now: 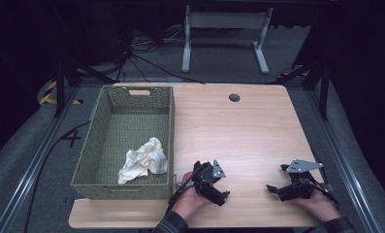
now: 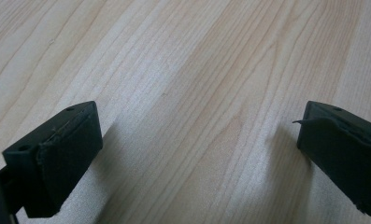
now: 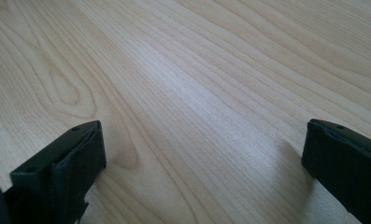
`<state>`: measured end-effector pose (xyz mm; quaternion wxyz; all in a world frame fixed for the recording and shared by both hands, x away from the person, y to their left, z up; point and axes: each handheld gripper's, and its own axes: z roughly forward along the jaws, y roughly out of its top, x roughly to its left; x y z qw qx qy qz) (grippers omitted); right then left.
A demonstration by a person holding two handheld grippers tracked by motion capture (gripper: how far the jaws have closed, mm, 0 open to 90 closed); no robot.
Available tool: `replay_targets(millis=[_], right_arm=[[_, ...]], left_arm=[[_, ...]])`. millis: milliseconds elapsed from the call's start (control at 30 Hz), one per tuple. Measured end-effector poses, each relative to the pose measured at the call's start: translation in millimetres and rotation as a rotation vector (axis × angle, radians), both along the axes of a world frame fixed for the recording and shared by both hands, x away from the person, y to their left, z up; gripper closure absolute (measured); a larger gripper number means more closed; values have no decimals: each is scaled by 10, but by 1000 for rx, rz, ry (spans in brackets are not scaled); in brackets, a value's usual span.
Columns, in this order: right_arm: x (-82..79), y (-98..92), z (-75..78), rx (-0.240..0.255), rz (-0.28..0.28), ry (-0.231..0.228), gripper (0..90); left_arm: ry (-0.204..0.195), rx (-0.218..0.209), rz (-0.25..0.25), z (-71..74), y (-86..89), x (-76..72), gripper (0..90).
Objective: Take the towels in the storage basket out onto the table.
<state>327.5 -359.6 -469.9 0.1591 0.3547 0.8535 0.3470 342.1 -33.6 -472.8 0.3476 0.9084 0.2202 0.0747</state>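
Two hands rested at the bench's (image 1: 243, 131) near edge, each holding a pair of tongs. Left tongs (image 1: 218, 191) lay just right of the green woven basket (image 1: 113, 187), right tongs (image 1: 276, 180) well apart toward the right side. Both gripper views showed black jaws spread wide over bare pale wood, nothing between them, so both tongs stood released. Inside the basket, toward its near right corner, lay a crumpled cream cloth (image 1: 144, 159). A round cable hole (image 1: 234, 97) sat near the bench's far edge.
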Motion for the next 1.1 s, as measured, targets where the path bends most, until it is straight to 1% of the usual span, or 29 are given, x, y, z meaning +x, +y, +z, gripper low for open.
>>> replay_targets(millis=[133,167,233,300,367,400,433,500,567,600,633,667,733,767,867,933,1033,1067,1100], right_arm=[[0,0,0,0,0,0,0],[0,-1,1,0,0,1,0],[0,0,1,0,0,1,0],[0,0,0,0,1,0,0],[-2,-1,0,0,1,0,0],[-4,-2,-1,0,1,-1,0],[-4,-2,-1,0,2,-1,0],[-5,-2,-1,0,2,-1,0],[-4,-2,-1,-1,2,-1,0],[-4,-2,-1,0,2,-1,0],[-4,-2,0,0,2,-1,0],[-4,-2,0,0,2,-1,0],[-4,-2,-1,0,2,-1,0],[-4,-2,-1,0,2,-1,0],[-4,-2,-1,0,2,-1,0],[-4,-2,0,0,2,-1,0],[-4,-2,-1,0,2,-1,0],[-4,-2,-1,0,2,-1,0],[-4,-2,0,0,2,-1,0]], left_arm=[[14,28,4,34,-2,27,18],[14,25,8,38,3,31,30],[27,19,20,47,20,35,39],[45,36,30,70,34,44,40],[31,48,35,106,43,45,36],[27,48,42,122,51,42,37],[29,50,40,135,61,44,37],[28,49,47,167,83,44,37],[24,32,52,190,98,47,37],[31,23,55,200,111,56,37],[35,25,55,210,119,60,37],[30,33,56,225,121,54,37],[27,36,53,236,124,53,37],[24,30,61,259,127,46,37],[21,37,63,292,136,45,37],[26,32,63,314,141,50,37],[19,31,66,337,138,49,37],[28,26,65,346,136,51,37],[25,24,65,356,139,52,37]])
